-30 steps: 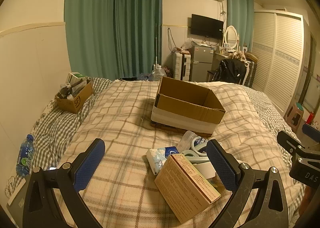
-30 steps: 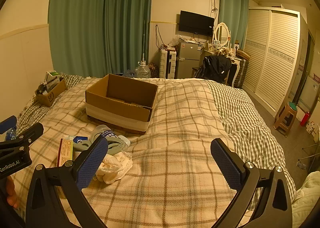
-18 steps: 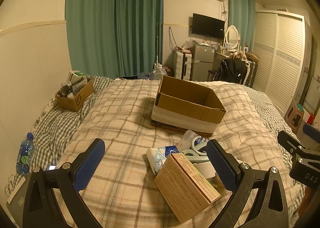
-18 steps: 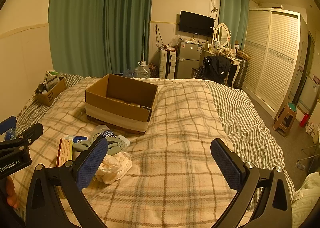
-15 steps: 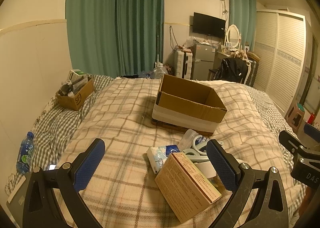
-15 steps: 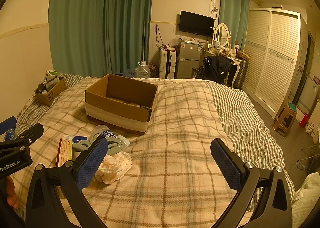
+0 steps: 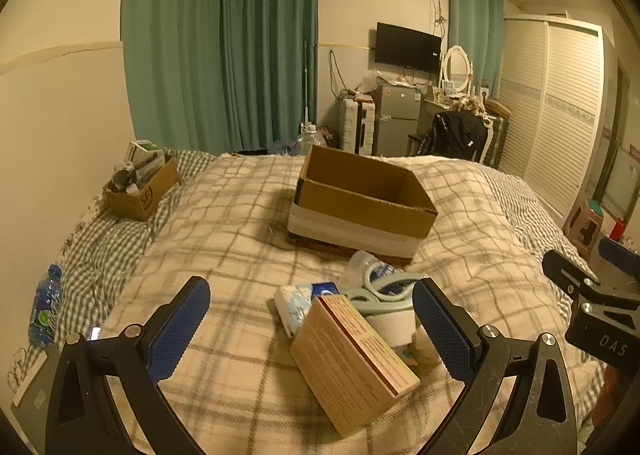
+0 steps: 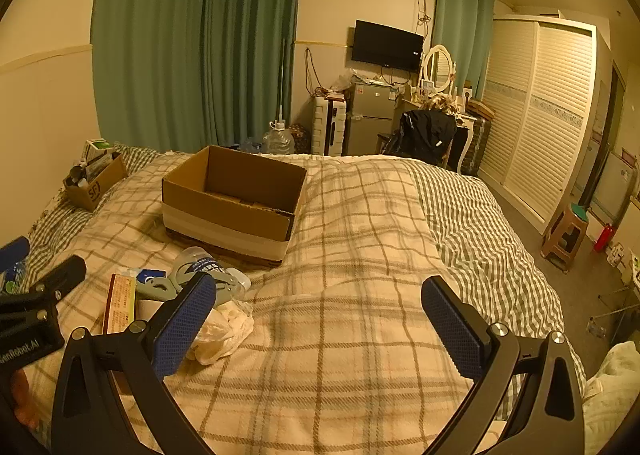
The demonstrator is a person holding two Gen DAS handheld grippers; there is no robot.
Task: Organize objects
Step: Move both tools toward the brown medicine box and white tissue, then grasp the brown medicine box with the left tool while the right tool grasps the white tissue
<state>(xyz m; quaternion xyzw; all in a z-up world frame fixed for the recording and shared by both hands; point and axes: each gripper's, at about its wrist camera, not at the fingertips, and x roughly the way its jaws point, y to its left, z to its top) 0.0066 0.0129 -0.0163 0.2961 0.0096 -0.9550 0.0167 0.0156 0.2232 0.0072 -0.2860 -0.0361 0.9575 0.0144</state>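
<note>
An open cardboard box (image 7: 362, 199) stands in the middle of the plaid bed; it also shows in the right wrist view (image 8: 234, 201). In front of it lies a pile: a tan carton (image 7: 352, 361), a tissue pack (image 7: 294, 301), a grey-green tape dispenser (image 7: 380, 297), a clear bottle (image 7: 362, 265). The right wrist view shows the carton (image 8: 120, 301), the bottle (image 8: 198, 261) and a crumpled white bag (image 8: 224, 329). My left gripper (image 7: 310, 329) is open and empty, just above the carton. My right gripper (image 8: 320, 321) is open and empty over bare blanket, right of the pile.
A small cardboard box (image 7: 140, 191) full of items sits at the bed's far left. A water bottle (image 7: 42, 305) lies at the left edge by the wall. A stool (image 8: 566, 235) and wardrobe (image 8: 548, 115) stand on the right, past the bed edge.
The left wrist view has shifted slightly, with the box and pile drifting a little right. The right gripper has barely moved. Both stay open.
</note>
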